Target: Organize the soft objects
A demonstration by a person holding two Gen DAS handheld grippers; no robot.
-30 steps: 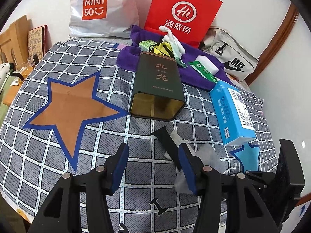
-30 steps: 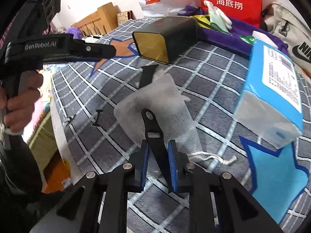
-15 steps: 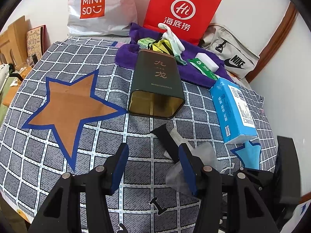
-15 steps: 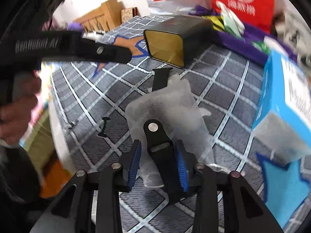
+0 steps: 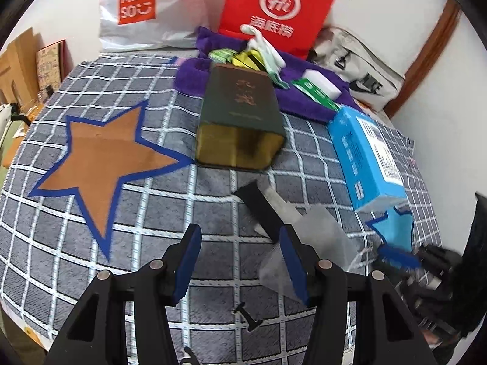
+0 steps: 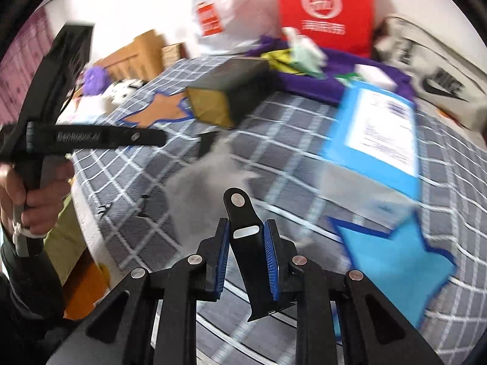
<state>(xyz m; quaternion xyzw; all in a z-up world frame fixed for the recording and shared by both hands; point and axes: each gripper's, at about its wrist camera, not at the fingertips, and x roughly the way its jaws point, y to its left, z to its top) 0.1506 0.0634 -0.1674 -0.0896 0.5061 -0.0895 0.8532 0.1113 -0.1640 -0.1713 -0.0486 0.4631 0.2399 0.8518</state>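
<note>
- The bed [image 5: 127,210], under its grey checked cover with the orange star, carries everything, and I place things from the dark green tin [image 5: 242,115], which lies on its side mid-bed with its open gold mouth turned toward me.
- Behind the tin sits a purple towel [image 5: 307,103] with a heap of small packets on it; to the tin's right lies the blue tissue pack [image 5: 365,155], its long axis running away from me toward the wall.
- In front of the tin's mouth lies a white mesh pouch [image 5: 316,228], flat on the cover with a drawstring trailing at its right. A black watch strap [image 5: 260,206] lies partly under it, its free end pointing up and left at the tin.
- My right gripper [image 6: 246,252] is the nearer one to that pouch. Its jaws are closing with a second black strap piece [image 6: 243,228] between them, and the blue pads look pressed against both its edges. The strap's long axis runs straight along the fingers, its riveted end pointing forward over the pouch and on toward the tin's mouth.
- My left gripper [image 5: 240,261] stands about half open with nothing in it, hovering in front of the tin. The pouch lies just off its right finger and the tin is straight ahead.
- I judge the coming move turns on that line: strap tip, pouch, tin mouth, all roughly in a row ahead of my right hand. The right view is smeared, so I cannot tell whether the strap tip touches the mesh.
</note>
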